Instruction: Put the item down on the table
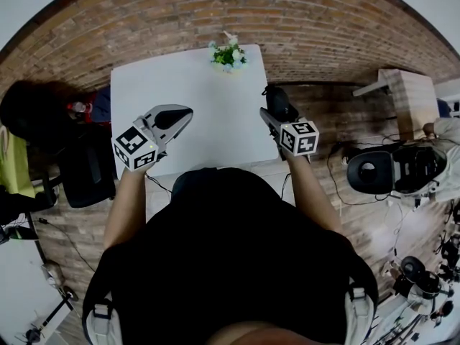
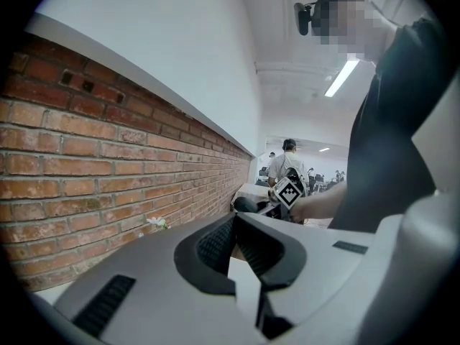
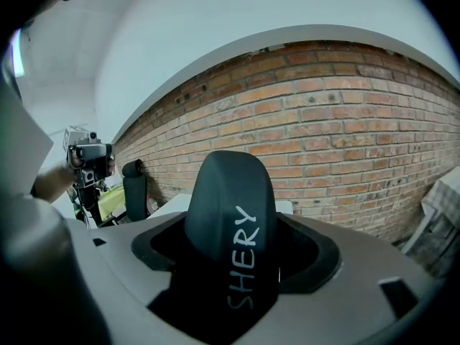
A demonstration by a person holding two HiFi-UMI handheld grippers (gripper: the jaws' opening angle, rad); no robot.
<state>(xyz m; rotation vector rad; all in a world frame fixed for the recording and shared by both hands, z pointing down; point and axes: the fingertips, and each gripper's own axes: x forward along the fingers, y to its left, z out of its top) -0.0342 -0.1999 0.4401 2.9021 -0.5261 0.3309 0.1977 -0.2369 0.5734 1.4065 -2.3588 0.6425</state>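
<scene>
A black oblong item [image 3: 230,214] with the white word SHERY on it stands upright between the jaws of my right gripper [image 1: 276,111], which is shut on it. In the head view the black item [image 1: 279,103] hangs over the right edge of the white table [image 1: 208,99]. My left gripper [image 1: 180,115] hovers over the table's left part. Its black pads [image 2: 215,244] meet with nothing between them. The right gripper's cube [image 2: 287,190] shows far off in the left gripper view.
A small bunch of flowers [image 1: 228,54] stands at the table's far edge by the brick wall. A black office chair [image 1: 86,171] is left of the table. At the right are a wooden table [image 1: 406,95] and black equipment [image 1: 392,167] on the floor.
</scene>
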